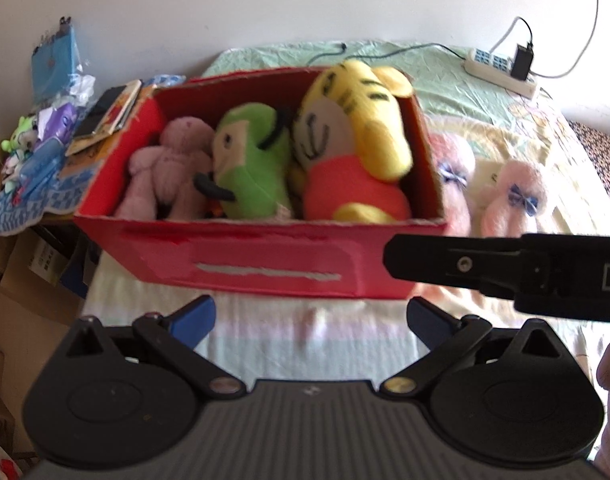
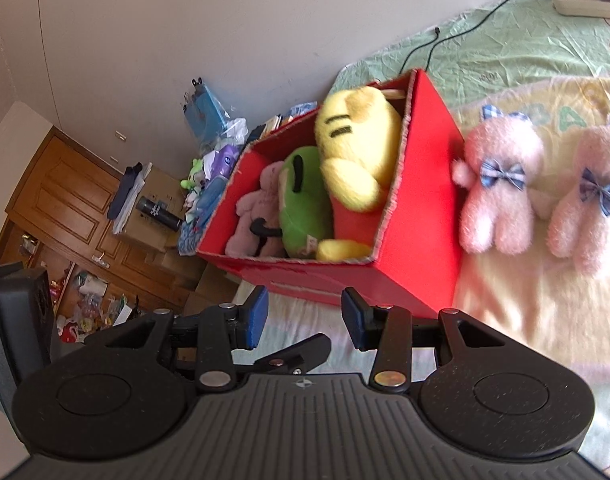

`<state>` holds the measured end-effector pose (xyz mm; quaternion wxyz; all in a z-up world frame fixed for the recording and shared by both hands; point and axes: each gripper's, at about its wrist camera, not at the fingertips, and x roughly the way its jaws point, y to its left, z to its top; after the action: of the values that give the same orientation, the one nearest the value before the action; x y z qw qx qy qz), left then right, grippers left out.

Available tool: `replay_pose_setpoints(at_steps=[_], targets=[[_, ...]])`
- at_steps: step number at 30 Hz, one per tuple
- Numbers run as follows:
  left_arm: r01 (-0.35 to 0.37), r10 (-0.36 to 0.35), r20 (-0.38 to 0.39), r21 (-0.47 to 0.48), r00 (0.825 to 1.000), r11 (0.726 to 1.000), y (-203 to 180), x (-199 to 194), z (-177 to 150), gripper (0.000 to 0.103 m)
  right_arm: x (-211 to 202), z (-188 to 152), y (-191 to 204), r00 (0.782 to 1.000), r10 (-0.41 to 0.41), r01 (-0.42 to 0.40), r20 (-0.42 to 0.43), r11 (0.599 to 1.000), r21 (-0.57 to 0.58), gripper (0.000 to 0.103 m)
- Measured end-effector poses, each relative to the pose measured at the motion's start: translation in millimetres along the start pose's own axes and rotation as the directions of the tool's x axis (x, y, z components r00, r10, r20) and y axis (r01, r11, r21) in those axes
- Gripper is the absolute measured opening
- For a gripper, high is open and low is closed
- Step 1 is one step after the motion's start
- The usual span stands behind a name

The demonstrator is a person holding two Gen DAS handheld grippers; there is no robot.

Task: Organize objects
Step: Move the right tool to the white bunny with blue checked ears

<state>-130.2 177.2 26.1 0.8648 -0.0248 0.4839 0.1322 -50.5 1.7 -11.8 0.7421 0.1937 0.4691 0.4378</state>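
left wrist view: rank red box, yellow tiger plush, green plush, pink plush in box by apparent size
1. red box
2. yellow tiger plush
3. green plush and pink plush: look alike in size, partly hidden, so unranked.

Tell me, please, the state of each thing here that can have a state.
red box: open at the top, upright, holding three toys.
yellow tiger toy: in the box, sticking above its rim.
green toy: in the box.
pink toy: in the box.
two pink bears: outside, lying on the bed.
left gripper: open, empty.
right gripper: open, empty.
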Motion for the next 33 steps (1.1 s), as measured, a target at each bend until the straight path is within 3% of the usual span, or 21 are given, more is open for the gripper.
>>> replay_pose_setpoints(at_steps=[12,22,33], targets=[[0.087,-0.08,-0.084,0.086,0.993,0.992,-60,28,-11,0.101,-26,-14,-49,0.998,-0.066,0.067,-0.01,0.994,0.086,0.045],[0.208,-0.185,-0.133,0.19,0.974,0.959,-120,49,-11,0.101,-58,-19,-97,0.987,-0.156,0.149,0.024,0.97,0.191,0.045],[0.256,-0.254,-0.051,0.328,0.966,0.909,-170,62,2,0.101,-87,-16,-143,0.964,-0.252,0.215,0.088,0.928,0.304,0.045]])
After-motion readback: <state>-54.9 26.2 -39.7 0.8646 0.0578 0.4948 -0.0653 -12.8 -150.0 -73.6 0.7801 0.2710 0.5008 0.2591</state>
